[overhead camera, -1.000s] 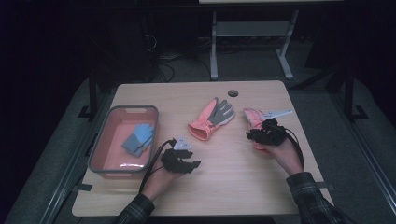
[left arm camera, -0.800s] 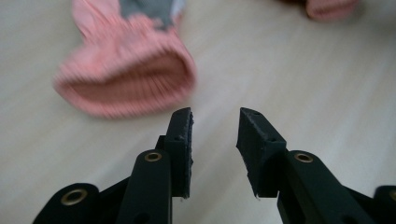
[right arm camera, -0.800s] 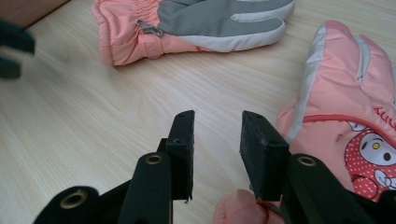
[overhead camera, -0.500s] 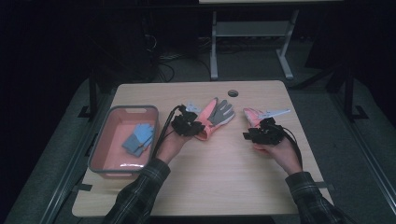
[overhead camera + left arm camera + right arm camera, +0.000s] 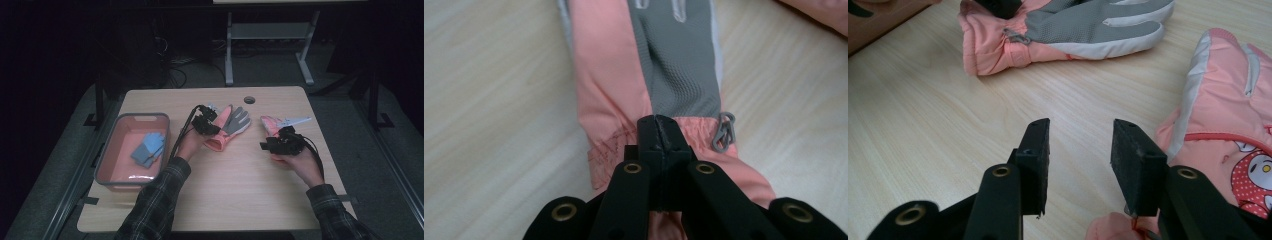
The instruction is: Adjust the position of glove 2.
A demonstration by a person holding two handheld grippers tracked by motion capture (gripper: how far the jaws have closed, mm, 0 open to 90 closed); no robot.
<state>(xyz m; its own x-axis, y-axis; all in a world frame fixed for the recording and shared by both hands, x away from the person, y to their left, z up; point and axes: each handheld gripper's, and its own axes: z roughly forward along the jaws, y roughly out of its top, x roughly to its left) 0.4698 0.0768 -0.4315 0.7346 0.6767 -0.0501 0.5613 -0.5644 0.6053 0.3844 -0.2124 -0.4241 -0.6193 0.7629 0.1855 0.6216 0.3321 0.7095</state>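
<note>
High view overhead, far; both tool views low, close (sharing grey-palmed glove [image 5: 674,65]).

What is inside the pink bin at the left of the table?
The pink bin holds one blue glove lying on its floor; the rest of the floor looks bare. Whatever may lie under that glove is covered, and the near wall hides a strip of the floor.

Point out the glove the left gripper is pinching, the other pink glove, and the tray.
Pinched glove [image 5: 679,65], left gripper view, on its grey palm panel.
Other pink glove [image 5: 1220,100], right gripper view, on its pink back.
Tray [image 5: 142,116], high view, on its far rim.
</note>
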